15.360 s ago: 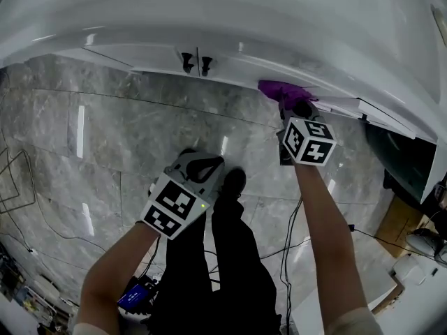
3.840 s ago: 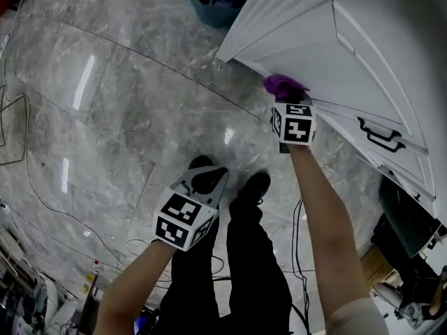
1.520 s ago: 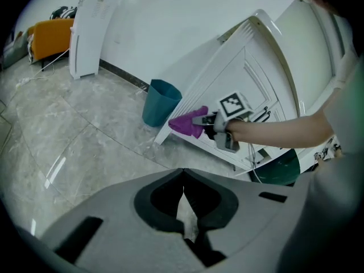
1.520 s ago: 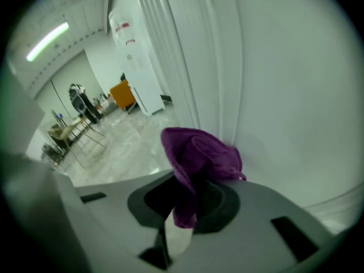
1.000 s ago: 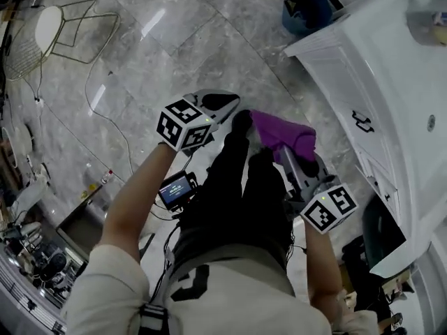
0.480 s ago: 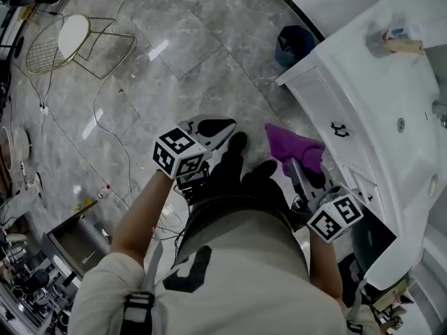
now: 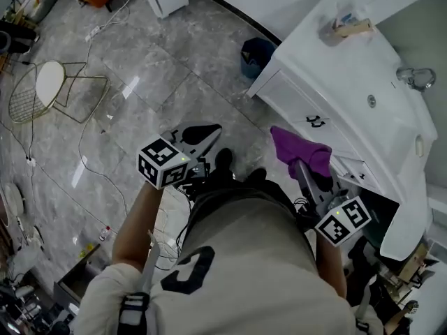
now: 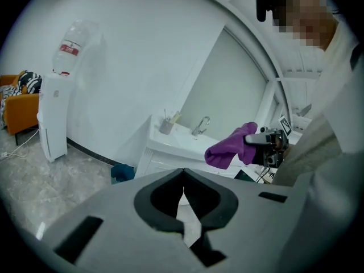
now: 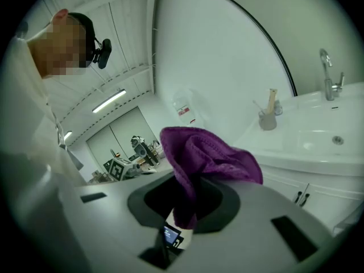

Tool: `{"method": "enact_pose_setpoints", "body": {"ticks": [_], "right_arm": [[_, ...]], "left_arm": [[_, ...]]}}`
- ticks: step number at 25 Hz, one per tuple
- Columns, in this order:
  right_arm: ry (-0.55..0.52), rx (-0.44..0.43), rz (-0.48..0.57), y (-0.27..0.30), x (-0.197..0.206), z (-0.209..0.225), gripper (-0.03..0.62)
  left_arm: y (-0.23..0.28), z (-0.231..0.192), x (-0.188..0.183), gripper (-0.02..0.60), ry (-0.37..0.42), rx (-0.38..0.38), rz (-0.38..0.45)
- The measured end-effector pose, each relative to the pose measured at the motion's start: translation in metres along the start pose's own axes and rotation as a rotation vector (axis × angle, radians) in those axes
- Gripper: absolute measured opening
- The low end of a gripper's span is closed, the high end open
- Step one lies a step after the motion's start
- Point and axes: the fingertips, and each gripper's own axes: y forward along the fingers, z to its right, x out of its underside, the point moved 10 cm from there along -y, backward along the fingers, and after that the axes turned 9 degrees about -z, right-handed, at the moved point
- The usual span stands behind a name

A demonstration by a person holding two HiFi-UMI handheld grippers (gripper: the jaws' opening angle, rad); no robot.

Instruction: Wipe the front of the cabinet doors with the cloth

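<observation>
The right gripper (image 7: 304,167) is pinching the purple cloth (image 7: 300,151) between its jaws. In the right gripper view the cloth (image 9: 205,158) is bunching above the jaws and drooping toward 3 o'clock. The cloth is hanging apart from the cabinet doors (image 7: 297,103), which are lying toward 12 o'clock of it in the head view. The left gripper (image 7: 201,135) is holding its jaws pressed together on nothing, toward 9 o'clock of the cloth, above the grey floor (image 7: 140,82)

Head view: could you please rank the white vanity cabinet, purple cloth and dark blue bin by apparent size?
1. White vanity cabinet
2. Purple cloth, though it is nearer the camera, which inflates it
3. Dark blue bin
</observation>
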Motion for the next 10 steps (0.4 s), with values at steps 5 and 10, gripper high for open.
{"method": "enact_pose_setpoints", "body": {"ticks": [5, 10], "right_arm": [[-0.096, 0.031, 0.009, -0.013, -0.005, -0.023, 0.057], [-0.214, 0.058, -0.006, -0.023, 0.003, -0.040, 0.057]], "left_arm": [[0.008, -0.001, -0.020, 0.020, 0.061, 0.052, -0.004], [0.015, 0.012, -0.006, 0.020, 0.051, 0.079, -0.019]]}}
